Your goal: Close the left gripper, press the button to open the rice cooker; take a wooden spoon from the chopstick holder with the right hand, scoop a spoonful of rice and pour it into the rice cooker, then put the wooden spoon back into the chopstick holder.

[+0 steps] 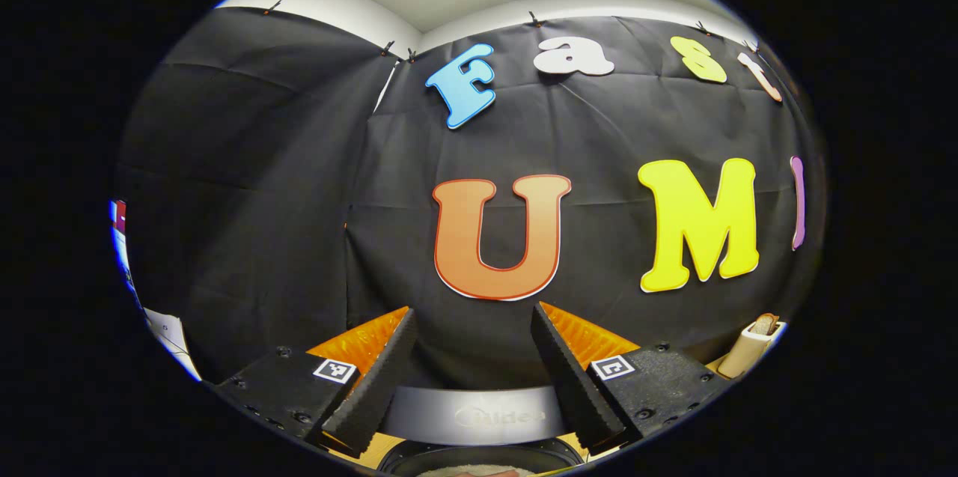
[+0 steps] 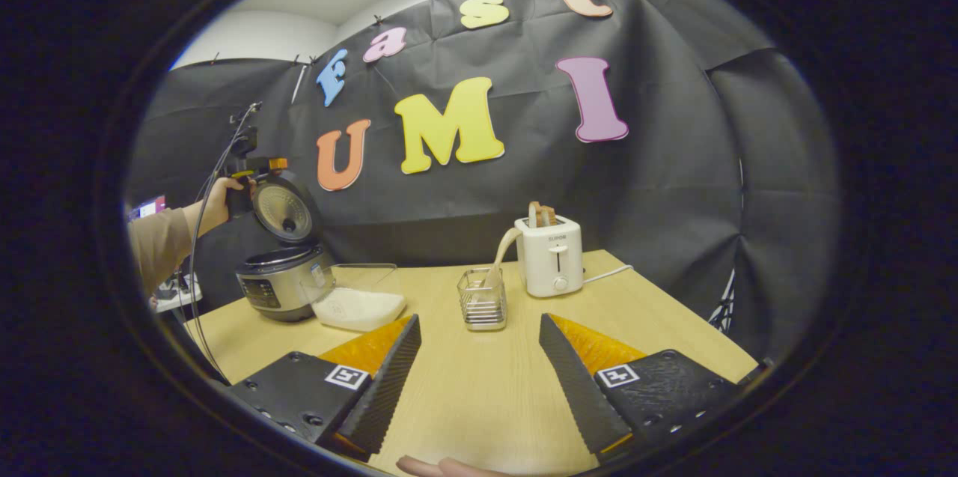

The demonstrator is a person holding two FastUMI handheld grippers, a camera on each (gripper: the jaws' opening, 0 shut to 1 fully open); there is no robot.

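In the right gripper view the rice cooker (image 2: 281, 278) stands at the table's left with its lid (image 2: 283, 211) up. A hand (image 2: 213, 204) holds my left gripper (image 2: 251, 162) high beside that lid. A clear box of white rice (image 2: 358, 305) sits right of the cooker. The wire chopstick holder (image 2: 483, 301) holds a pale wooden spoon (image 2: 503, 252) that leans right. My right gripper (image 2: 480, 320) hovers open over the table, short of the holder. In the left gripper view my left gripper (image 1: 473, 312) is open above the cooker's silver band (image 1: 479, 413).
A white toaster (image 2: 552, 256) with toast stands behind the holder, its cord trailing right; it also peeks in at the toaster (image 1: 748, 346) edge of the left gripper view. The wooden table (image 2: 486, 387) has bare surface under my right gripper. A fingertip (image 2: 441, 468) shows at the bottom.
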